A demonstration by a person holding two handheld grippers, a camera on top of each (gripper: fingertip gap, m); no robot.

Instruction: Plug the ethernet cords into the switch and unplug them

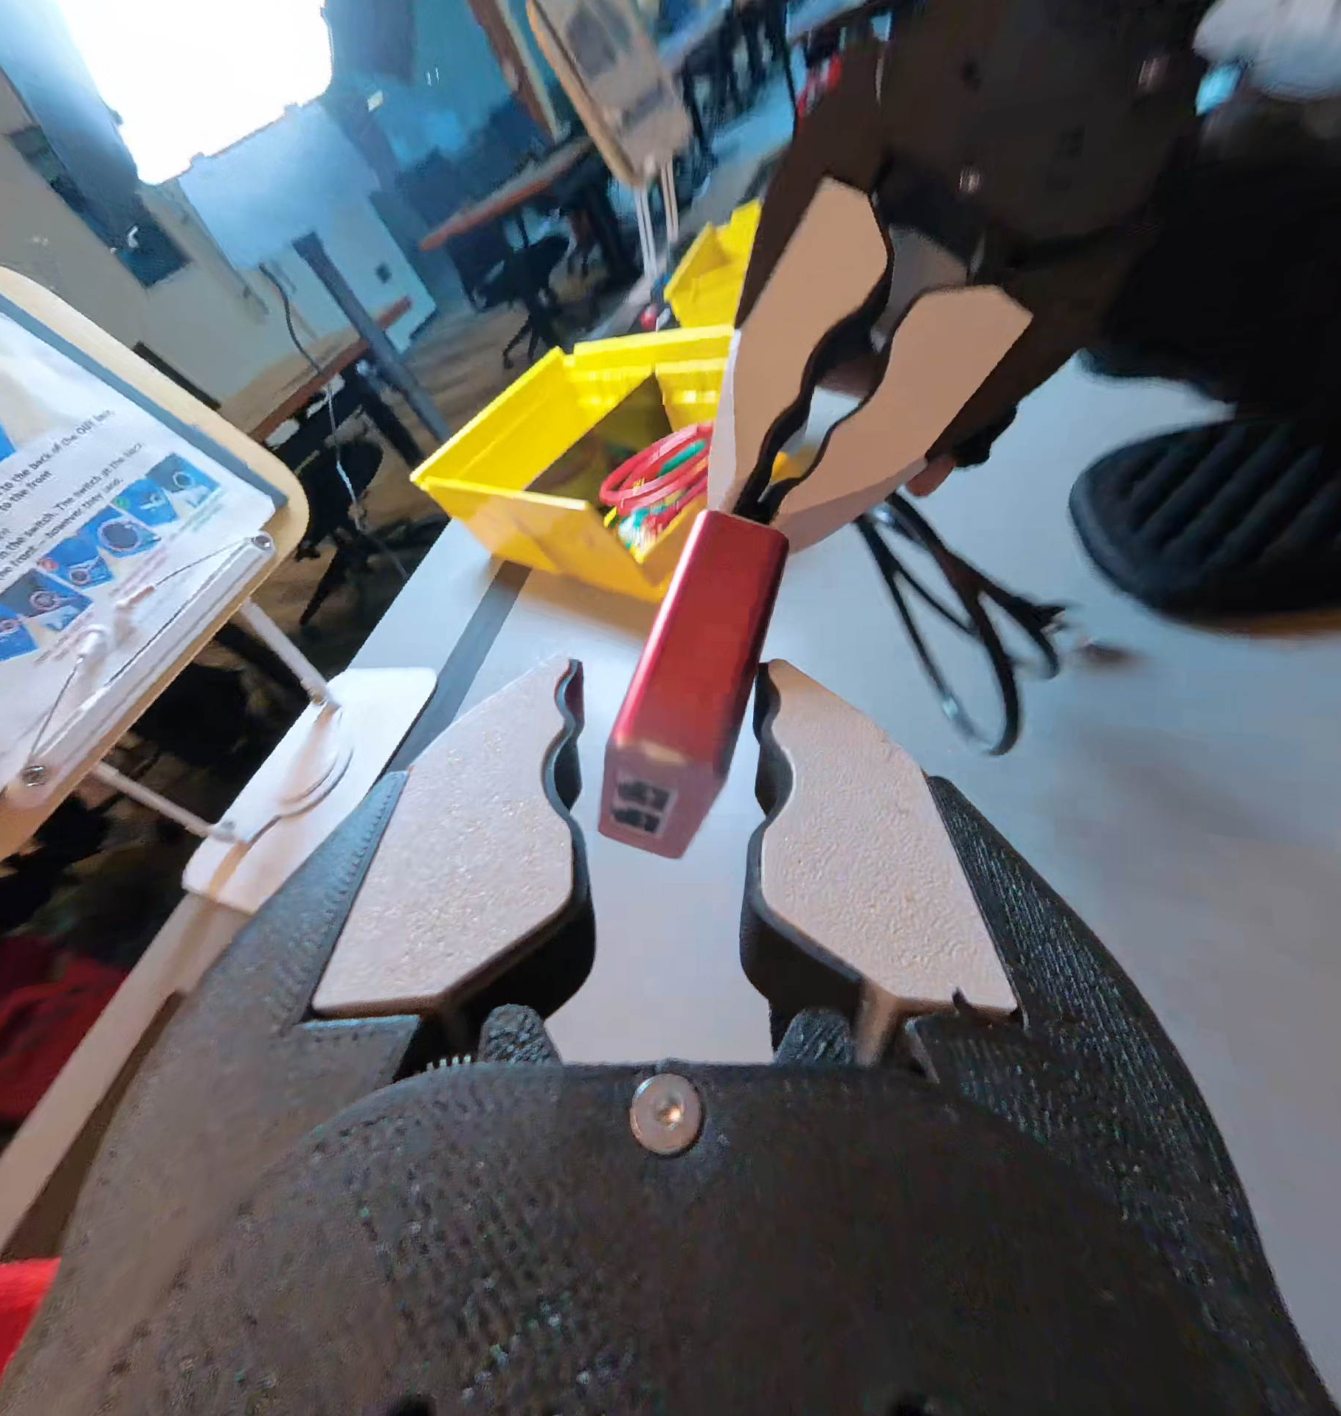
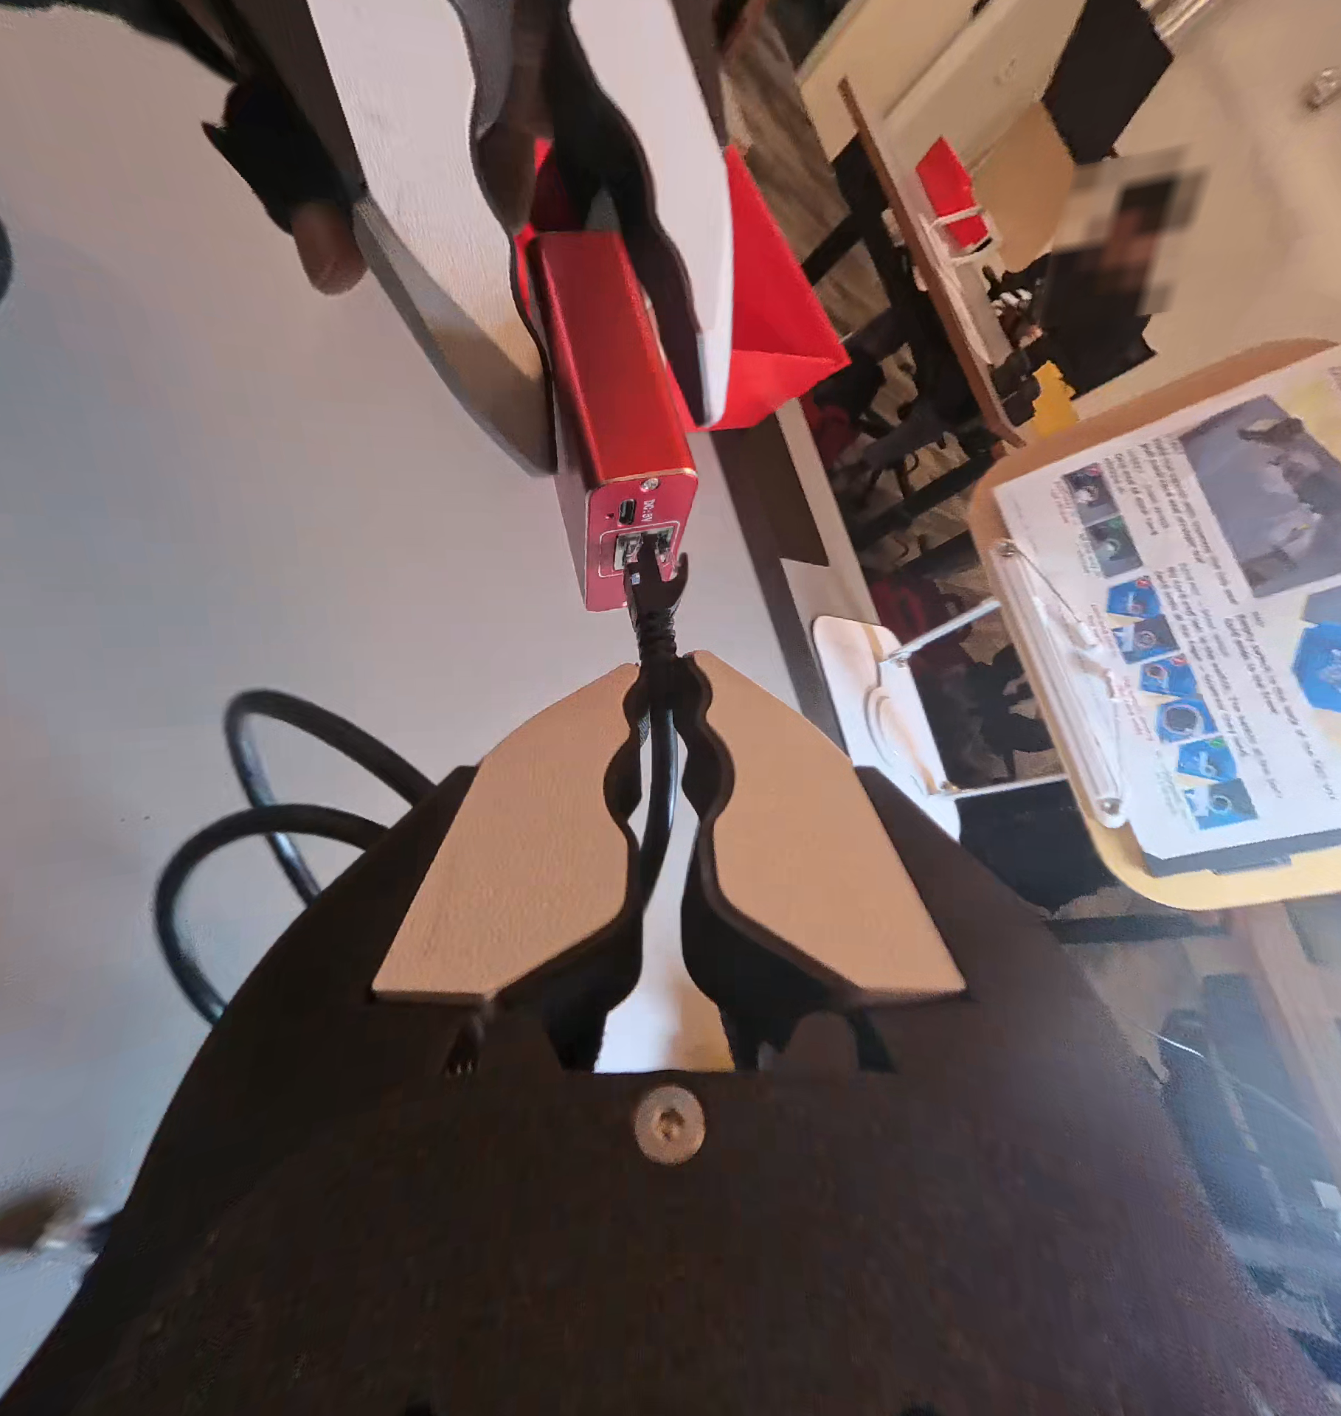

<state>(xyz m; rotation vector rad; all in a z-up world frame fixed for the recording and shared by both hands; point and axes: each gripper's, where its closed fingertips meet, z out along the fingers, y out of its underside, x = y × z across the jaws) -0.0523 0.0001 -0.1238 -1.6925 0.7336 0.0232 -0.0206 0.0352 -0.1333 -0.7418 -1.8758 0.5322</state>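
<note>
The red switch (image 1: 698,636) is on the white table (image 1: 1112,843), its near end with two ports between the fingers of my left gripper (image 1: 667,682). The jaws stand open, with a small gap on each side of the switch. My right gripper (image 2: 663,663) is shut on a black ethernet cord (image 2: 660,766) just behind its plug (image 2: 652,590), which sits in a port on the far end face of the switch (image 2: 614,383). The right gripper (image 1: 759,521) also shows in the left wrist view. The left gripper (image 2: 621,440) shows in the right wrist view. The cord's slack loops (image 2: 269,766) on the table.
Yellow bins (image 1: 529,475) holding coiled red and green cords (image 1: 660,475) stand behind the switch. A sheet on a wooden stand (image 1: 77,536) sits at the table's left edge. A red bin (image 2: 775,306) is near the left gripper. A black chair (image 1: 1227,521) is at the right. My hands' fingertips stand some 6 cm from each other.
</note>
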